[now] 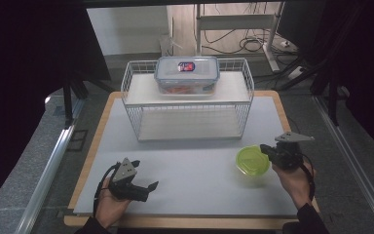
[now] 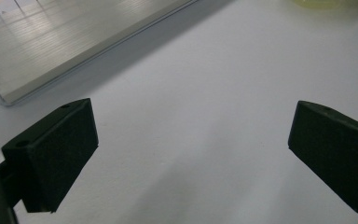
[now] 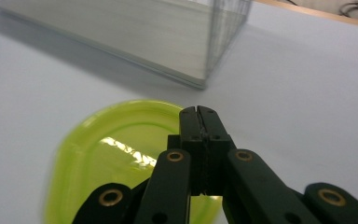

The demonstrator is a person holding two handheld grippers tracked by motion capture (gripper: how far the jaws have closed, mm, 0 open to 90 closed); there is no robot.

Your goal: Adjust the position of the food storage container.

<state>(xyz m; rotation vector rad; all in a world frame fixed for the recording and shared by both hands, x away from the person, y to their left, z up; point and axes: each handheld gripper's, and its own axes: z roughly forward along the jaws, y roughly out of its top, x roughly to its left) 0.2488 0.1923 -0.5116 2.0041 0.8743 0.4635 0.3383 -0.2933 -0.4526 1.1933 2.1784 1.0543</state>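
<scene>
A round container with a lime-green lid sits on the grey table top at the front right. My right gripper is at its right edge, jaws pressed shut with nothing visible between them. In the right gripper view the shut tips hover over the far rim of the green lid. My left gripper rests low at the front left, jaws wide open over bare table. A clear box with a blue-rimmed lid stands on the top shelf of a white wire rack.
The rack fills the back middle of the table; its lower shelf holds nothing. The grey mat has a wooden border. Metal rails run along both sides, and a desk frame with cables stands behind.
</scene>
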